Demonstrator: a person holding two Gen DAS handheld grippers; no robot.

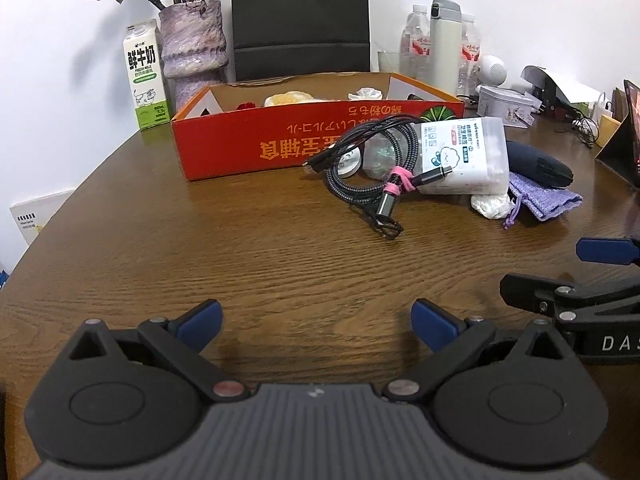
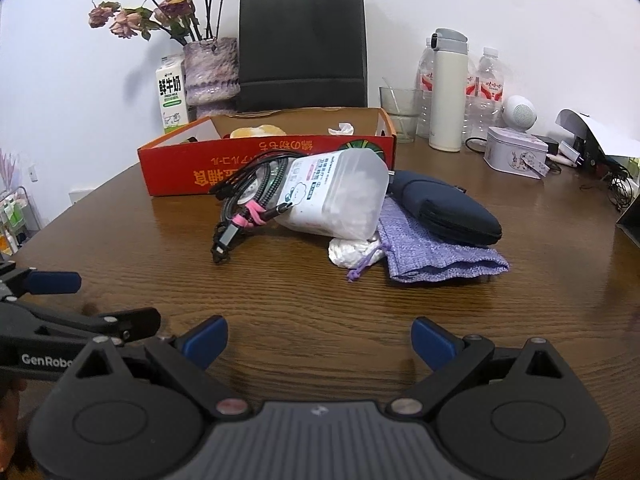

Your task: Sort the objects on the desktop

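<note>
We start with the wooden table [image 1: 200, 240], which fills the middle of both views, and on it the long red cardboard box [image 1: 256, 140] lying across the upper centre of the left wrist view, its open top already showing a few items inside. Just right of that box, in the upper right of centre, sits the unsorted pile: a dark zip case [image 2: 444, 208] at the back, a purple drawstring pouch [image 2: 436, 252] under it, a white plastic pack of cotton swabs [image 2: 336, 196] tilted against the rest, and a coiled braided cable bundle [image 2: 248, 204] tied with a pink band leaning on the pack's left side. The pile lies straight ahead of the right gripper [image 2: 320, 340], well apart from its blue fingertips, and ahead and to the right of the left gripper [image 1: 316, 330], so we judge the right hand the nearer one for the pouch and case, while the cable is nearest the left. The cable's long axis runs from upper right down to lower left, roughly along the reach. Both grippers hold nothing, their jaws spread wide low over the bare wood.
</note>
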